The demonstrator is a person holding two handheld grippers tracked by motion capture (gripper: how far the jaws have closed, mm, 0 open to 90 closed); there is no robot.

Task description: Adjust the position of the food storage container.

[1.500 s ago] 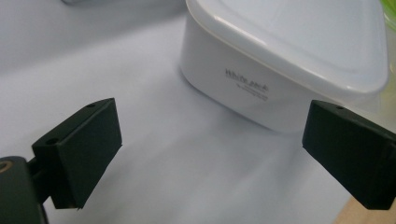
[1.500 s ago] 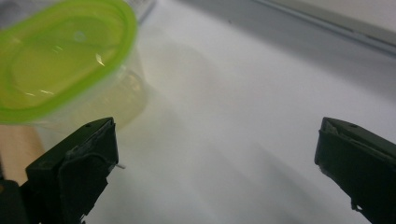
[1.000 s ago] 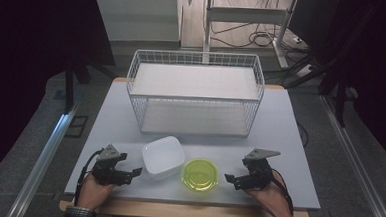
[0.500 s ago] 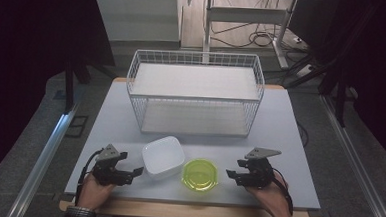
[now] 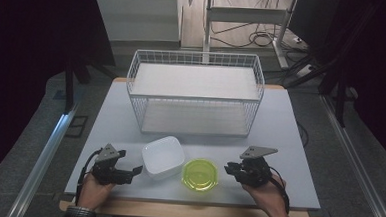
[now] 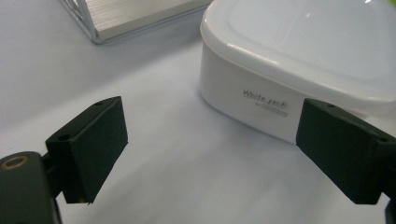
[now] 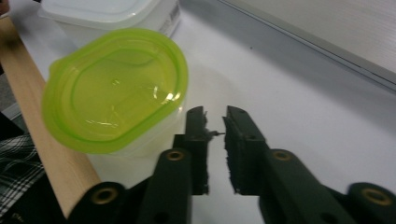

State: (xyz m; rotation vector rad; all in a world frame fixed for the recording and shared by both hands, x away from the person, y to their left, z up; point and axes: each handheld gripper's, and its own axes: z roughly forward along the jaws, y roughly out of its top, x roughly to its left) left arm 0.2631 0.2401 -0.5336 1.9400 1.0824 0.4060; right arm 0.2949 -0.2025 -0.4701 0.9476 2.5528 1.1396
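Note:
A white lidded container (image 5: 163, 157) sits near the table's front edge, with a clear container with a lime-green lid (image 5: 200, 175) to its right. My left gripper (image 5: 130, 163) is just left of the white container, resting low at the table. In the left gripper view its jaws (image 6: 215, 149) stand wide open, with the white container (image 6: 289, 60) close ahead and to the right. My right gripper (image 5: 229, 168) is just right of the green-lidded container. In the right gripper view its jaws (image 7: 214, 116) are nearly together with nothing held, and the green lid (image 7: 114, 88) lies to their left.
A white wire basket (image 5: 194, 96) with a pale floor stands across the middle of the table behind both containers; its corner (image 6: 126, 18) is near in the left gripper view. The table's wooden front edge (image 7: 42, 126) runs close to the green-lidded container.
Both hands have barely shifted. The left gripper has edged slightly toward the white container. The containers have not moved.

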